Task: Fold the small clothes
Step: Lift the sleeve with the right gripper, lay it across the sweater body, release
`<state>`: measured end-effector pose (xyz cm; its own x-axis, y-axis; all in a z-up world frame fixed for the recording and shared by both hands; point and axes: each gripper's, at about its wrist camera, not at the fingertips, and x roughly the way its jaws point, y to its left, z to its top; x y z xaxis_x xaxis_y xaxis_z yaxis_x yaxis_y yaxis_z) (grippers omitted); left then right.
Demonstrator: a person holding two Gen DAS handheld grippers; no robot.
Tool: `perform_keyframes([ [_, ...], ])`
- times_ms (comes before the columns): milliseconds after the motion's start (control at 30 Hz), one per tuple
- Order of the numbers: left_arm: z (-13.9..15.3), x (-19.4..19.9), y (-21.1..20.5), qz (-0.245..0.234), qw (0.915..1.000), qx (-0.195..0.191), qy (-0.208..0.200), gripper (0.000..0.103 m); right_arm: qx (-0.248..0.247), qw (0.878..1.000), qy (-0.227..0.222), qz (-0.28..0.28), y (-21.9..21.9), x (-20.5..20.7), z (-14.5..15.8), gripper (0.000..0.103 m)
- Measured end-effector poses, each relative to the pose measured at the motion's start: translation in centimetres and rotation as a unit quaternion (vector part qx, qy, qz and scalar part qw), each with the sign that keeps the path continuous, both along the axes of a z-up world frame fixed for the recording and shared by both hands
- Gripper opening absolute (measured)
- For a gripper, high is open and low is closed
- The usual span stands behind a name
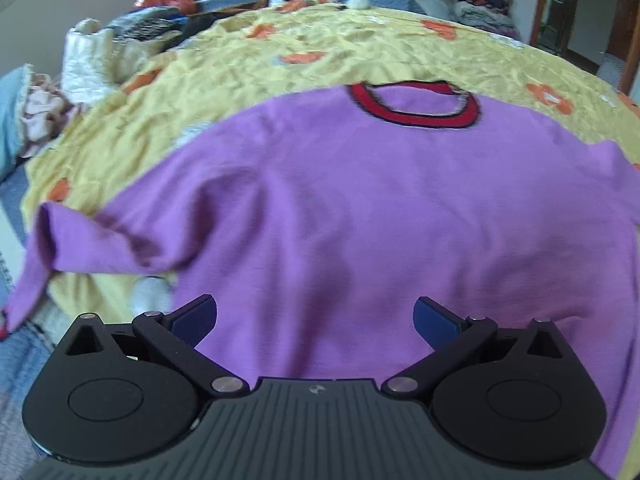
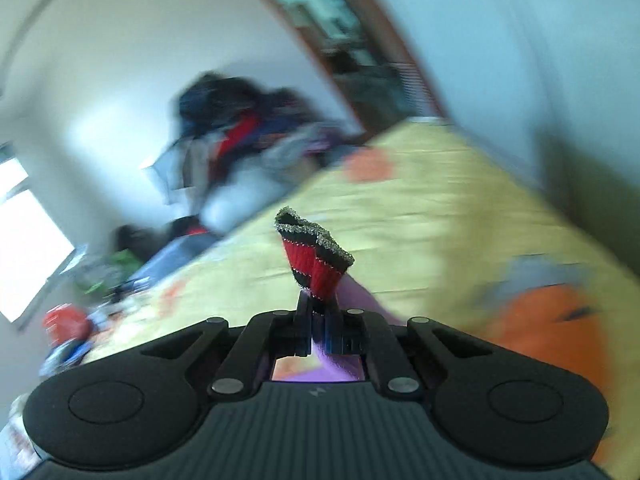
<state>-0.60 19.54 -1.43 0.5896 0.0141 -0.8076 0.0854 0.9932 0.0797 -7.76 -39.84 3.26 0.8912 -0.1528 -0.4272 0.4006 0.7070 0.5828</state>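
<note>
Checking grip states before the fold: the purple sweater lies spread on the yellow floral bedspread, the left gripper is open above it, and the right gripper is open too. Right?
Not quite. The right gripper is shut on the red-and-black cuff, as the right wrist view shows. The purple sweater does lie on the yellow floral bedspread, left gripper open above it.

- The purple sweater [image 1: 360, 216] runs off the left wrist view's right edge.
- Motion blur smears the clothes pile [image 2: 240, 136] and doorway [image 2: 340, 40] in the right wrist view.
</note>
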Motion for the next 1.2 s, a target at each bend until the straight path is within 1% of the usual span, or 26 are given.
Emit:
perform_keyframes([
  [100,0.1,-0.2,2.2,0.022,0.9997,0.004,-0.004,0.103,0.005,0.997,-0.032,0.067,6.3,3.6,1.9,0.005],
  [200,0.2,-0.7,4.3,0.041,0.9991,0.01,-0.006,0.103,0.014,0.99,-0.035,0.136,12.9,7.6,2.0,0.005],
  [267,0.0,-1.1,5.7,0.055,0.9984,0.011,-0.003,0.103,0.008,0.986,-0.021,0.166,17.1,10.0,1.2,0.005],
  [333,-0.1,-1.5,7.1,0.067,0.9977,0.012,-0.001,0.103,0.025,0.978,-0.01,0.206,21.2,12.3,-0.3,0.005],
  [400,-0.2,-2.1,8.5,0.082,0.9966,0.011,0.001,0.103,0.017,0.972,0.013,0.232,25.1,14.6,-2.0,0.005],
  [467,-0.3,-2.6,9.8,0.094,0.9955,0.012,0.003,0.103,0.032,0.965,0.024,0.259,28.6,16.1,-3.3,0.005],
  [533,-0.4,-3.0,10.9,0.105,0.9944,0.014,0.005,0.103,0.026,0.959,0.03,0.281,32.0,17.0,-3.8,0.005],
  [600,-0.4,-3.1,11.7,0.115,0.9933,0.014,0.007,0.103,0.034,0.952,0.029,0.302,34.9,17.5,-4.2,0.005],
  [700,-0.4,-3.2,12.4,0.123,0.9923,0.012,0.007,0.103,0.032,0.944,0.027,0.328,38.4,17.4,-4.2,0.005],
  [800,-0.3,-3.1,12.6,0.125,0.9921,0.013,0.006,0.103,0.037,0.937,0.026,0.346,40.8,17.1,-4.2,0.005],
  [1000,-0.7,-3.1,12.5,0.124,0.9922,0.011,0.012,0.103,0.044,0.926,0.029,0.374,44.4,18.4,-4.5,0.005],
  [1100,-0.7,-3.1,12.5,0.124,0.9921,0.012,0.012,0.103,0.039,0.922,0.031,0.383,45.9,19.0,-4.5,0.005],
  [1167,-0.7,-3.1,12.6,0.125,0.992,0.012,0.012,0.103,0.033,0.92,0.048,0.388,46.7,19.5,-5.1,0.005],
  [1200,-0.7,-3.1,12.6,0.124,0.9921,0.012,0.011,0.103,0.028,0.919,0.063,0.388,47.1,19.8,-5.8,0.009],
])
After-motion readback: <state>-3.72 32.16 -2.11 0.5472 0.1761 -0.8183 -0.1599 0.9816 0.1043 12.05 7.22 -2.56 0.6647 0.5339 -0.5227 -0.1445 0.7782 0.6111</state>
